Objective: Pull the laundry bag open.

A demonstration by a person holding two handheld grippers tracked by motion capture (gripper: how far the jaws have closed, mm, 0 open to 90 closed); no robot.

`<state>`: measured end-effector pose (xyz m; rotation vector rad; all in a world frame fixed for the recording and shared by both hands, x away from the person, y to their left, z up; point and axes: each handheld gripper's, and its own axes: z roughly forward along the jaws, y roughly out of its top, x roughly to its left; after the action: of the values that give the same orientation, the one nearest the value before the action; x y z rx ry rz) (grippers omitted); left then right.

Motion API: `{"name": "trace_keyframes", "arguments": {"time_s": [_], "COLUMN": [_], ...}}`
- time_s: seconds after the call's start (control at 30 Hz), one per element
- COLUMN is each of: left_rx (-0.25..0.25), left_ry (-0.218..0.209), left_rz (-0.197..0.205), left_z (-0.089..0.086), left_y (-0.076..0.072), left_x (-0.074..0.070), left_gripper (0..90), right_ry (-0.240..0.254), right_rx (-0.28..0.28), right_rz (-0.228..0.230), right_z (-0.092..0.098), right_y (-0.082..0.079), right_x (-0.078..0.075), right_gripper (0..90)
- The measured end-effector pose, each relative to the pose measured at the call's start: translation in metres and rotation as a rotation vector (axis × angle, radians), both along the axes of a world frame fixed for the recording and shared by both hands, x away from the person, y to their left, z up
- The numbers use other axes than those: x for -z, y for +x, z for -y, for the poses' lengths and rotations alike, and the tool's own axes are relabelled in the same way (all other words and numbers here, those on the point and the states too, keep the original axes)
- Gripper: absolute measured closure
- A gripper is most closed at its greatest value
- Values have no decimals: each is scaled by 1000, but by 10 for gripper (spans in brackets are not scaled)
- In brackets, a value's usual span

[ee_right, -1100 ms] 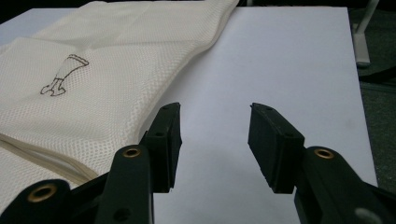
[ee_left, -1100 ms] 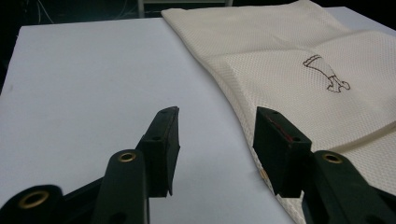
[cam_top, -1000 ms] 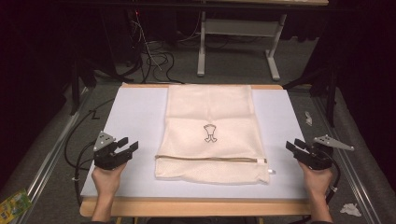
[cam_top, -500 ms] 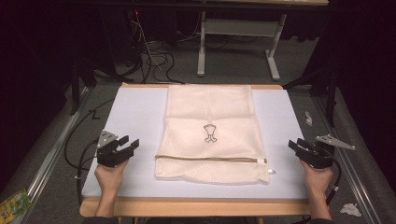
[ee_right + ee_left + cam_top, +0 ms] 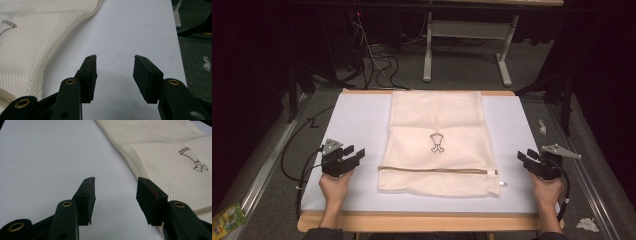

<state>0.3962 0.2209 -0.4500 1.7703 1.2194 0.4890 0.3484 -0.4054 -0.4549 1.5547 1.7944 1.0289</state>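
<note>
A cream mesh bag [image 5: 437,115] lies flat in the middle of the white table [image 5: 357,120], with a small black emblem [image 5: 436,142] on it and a zipper [image 5: 437,171] running across near its front end. My left gripper [image 5: 354,156] hovers low just left of the bag's front corner, open with nothing between its jaws. The left gripper view has the left gripper [image 5: 116,182] over bare table, the mesh bag [image 5: 160,157] to its right. My right gripper [image 5: 523,156] is open and empty to the right of the bag. From the right gripper [image 5: 115,58] the bag [image 5: 30,42] lies to the left.
The table's wooden front edge [image 5: 422,222] is close to the person's hands. On the dark floor are cables [image 5: 377,65] behind the table, a desk frame [image 5: 462,30], a green packet [image 5: 227,217] at the lower left and crumpled paper [image 5: 587,224] at the lower right.
My left gripper has shifted slightly right, toward the bag's front left corner. The right gripper and the bag have stayed put.
</note>
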Motion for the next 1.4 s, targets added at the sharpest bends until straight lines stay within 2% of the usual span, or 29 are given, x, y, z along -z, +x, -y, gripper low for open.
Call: {"name": "trace_keyframes", "arguments": {"time_s": [0.3, 0.67, 1.4], "left_rx": [-9, -22, -37], "left_ry": [24, 13, 81], "left_rz": [-13, -15, -16], "left_z": [4, 10, 15], "left_y": [5, 11, 17], "left_x": [7, 16, 32], "left_gripper": [496, 495, 485], "right_ry": [-6, -22, -36], "right_rx": [-4, -9, -16], "right_rz": [-15, -26, -48], "right_z": [-6, -12, -21], "right_y": [6, 10, 17], "right_x": [4, 8, 17], "right_gripper": [547, 541, 520]}}
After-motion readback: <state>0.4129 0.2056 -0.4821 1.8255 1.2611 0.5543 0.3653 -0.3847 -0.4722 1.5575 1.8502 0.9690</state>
